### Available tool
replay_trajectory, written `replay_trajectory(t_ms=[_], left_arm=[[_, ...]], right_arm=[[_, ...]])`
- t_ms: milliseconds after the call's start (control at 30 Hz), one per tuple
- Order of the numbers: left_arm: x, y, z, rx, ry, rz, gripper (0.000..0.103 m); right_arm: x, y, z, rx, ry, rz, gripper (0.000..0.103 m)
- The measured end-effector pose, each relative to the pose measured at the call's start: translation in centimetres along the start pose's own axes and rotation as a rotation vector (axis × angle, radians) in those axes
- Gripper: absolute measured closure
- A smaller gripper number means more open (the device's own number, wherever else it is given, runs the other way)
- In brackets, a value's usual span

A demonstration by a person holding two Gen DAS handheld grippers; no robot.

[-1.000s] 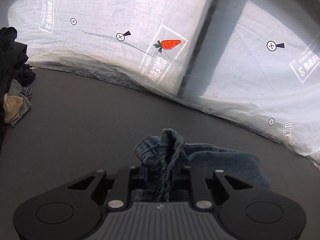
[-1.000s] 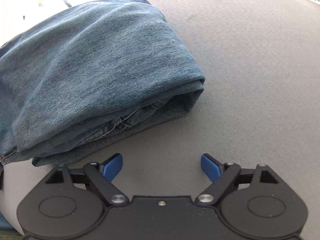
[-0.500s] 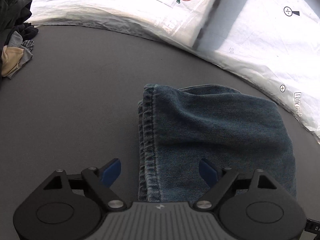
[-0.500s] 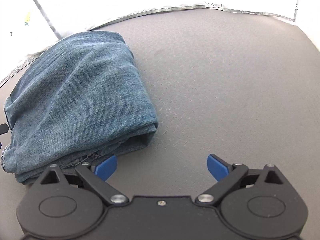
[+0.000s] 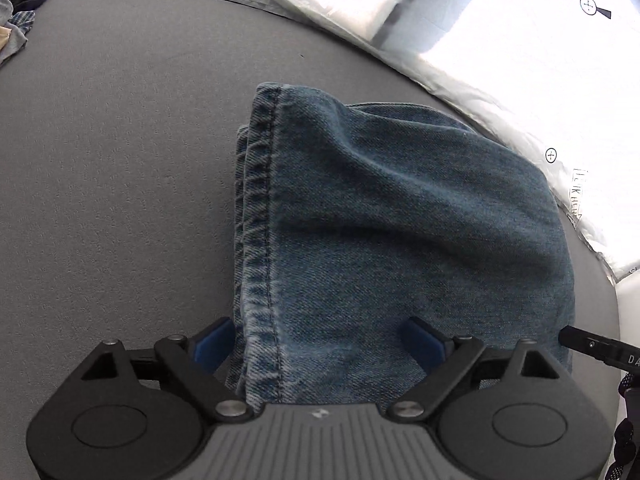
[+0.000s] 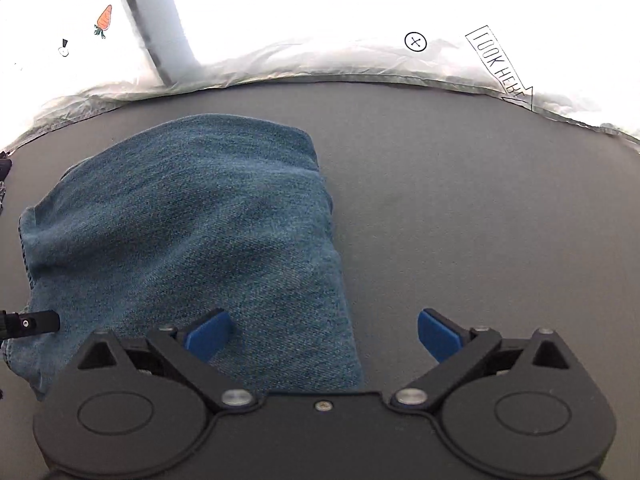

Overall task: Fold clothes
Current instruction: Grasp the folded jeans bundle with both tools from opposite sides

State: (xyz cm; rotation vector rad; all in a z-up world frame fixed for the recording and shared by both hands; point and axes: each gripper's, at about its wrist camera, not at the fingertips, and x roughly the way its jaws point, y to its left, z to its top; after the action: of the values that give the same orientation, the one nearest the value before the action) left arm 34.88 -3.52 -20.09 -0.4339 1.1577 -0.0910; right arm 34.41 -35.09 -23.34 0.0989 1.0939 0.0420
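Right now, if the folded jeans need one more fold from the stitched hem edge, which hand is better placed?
Left. The left gripper straddles the hem edge of the folded jeans, its jaws opening around it. The right gripper sits over the plain folded side.

The left gripper (image 5: 318, 344) pointed steeply down and its jaws were opening, the two blue pads (image 5: 212, 342) wide apart and pressing on nothing. The right gripper (image 6: 324, 336) also pointed steeply down and its jaws were opening too, the blue pads (image 6: 438, 334) far from each other, with nothing held. The black tip of each gripper showed at the edge of the other's view
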Motion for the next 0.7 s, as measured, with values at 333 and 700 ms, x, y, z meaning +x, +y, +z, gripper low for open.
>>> replay_trajectory(t_ms=[333, 700], left_arm=[[0.6, -1.8, -2.1, 0.076, 0.012, -0.019, 0.001], [-0.5, -0.9, -2.8, -0.008, -0.018, -0.096, 0.001]], right_arm=[[5.6, -2.1, 1.2, 0.067, 0.076, 0.262, 0.0], [5.7, -3.2, 0.4, 0.173, 0.064, 0.474, 0.013]])
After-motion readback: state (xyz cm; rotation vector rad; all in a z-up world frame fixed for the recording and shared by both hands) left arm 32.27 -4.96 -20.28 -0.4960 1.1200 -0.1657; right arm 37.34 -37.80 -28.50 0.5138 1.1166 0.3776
